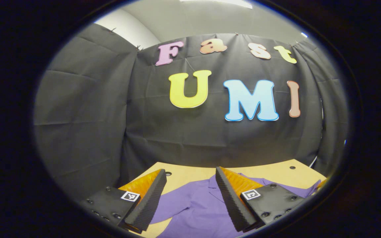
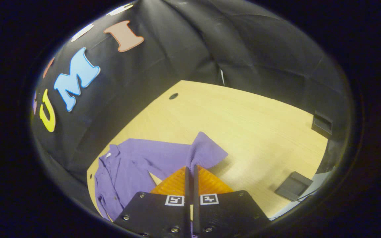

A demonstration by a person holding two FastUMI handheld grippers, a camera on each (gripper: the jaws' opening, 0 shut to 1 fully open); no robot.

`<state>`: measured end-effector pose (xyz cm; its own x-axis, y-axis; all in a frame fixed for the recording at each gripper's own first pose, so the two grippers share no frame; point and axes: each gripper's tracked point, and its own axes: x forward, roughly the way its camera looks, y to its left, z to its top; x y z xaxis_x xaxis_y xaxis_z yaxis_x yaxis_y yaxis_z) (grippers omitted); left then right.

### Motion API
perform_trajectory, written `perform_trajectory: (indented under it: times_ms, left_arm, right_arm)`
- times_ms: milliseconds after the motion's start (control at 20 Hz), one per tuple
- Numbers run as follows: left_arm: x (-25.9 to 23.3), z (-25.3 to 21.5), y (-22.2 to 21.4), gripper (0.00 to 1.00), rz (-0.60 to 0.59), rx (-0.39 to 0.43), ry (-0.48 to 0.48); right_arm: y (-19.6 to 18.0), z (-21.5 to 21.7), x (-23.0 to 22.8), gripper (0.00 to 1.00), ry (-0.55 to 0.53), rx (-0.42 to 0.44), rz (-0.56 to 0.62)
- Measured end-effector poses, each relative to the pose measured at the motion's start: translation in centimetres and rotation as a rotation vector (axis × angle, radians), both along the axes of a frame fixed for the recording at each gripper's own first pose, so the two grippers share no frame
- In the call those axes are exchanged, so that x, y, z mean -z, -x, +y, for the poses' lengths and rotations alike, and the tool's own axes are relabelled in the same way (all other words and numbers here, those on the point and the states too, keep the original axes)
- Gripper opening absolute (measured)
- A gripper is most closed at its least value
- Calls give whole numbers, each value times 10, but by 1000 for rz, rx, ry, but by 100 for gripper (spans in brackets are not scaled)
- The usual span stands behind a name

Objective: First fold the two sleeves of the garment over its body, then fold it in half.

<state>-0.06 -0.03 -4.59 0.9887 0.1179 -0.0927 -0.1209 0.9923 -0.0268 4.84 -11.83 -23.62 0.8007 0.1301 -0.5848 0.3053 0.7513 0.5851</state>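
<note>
My left gripper (image 1: pixel 190 195) hangs released over the desk (image 1: pixel 190 173), fingers spread wide above the purple shirt (image 1: pixel 200 211) lying there. My right gripper (image 2: pixel 191 170) is clenched on the shirt's sleeve (image 2: pixel 205 152), both fingers pinching the cloth and lifting its cuff end off the wood, while the body lies flat beside it.

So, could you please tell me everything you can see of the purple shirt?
The purple shirt is thin woven cloth with a collar and a buttoned front, lying flat and lightly creased on the wooden table. The right tool is shut on one sleeve, lifting its cuff end. The left tool hangs open over the collar.
</note>
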Motion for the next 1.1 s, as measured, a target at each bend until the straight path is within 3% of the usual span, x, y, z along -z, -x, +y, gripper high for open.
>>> perform_trajectory:
  times_ms: [150, 200, 600, 1100]
  left_arm:
    - [6, 7, -1, 96, 5, -12, 2]
    - [8, 11, -1, 96, 7, -20, 5]
    - [25, 61, 13, 96, 21, -95, 17]
    - [45, 122, 45, 96, 64, -213, -1]
  right_arm:
    - [-18, 17, -33, 7, 8, -36, -73]
    - [-24, 24, -45, 3, 16, -55, -98]
    - [-84, 90, -123, 3, 37, -182, -268]
    - [-127, 221, -173, 3, 7, -415, -378]
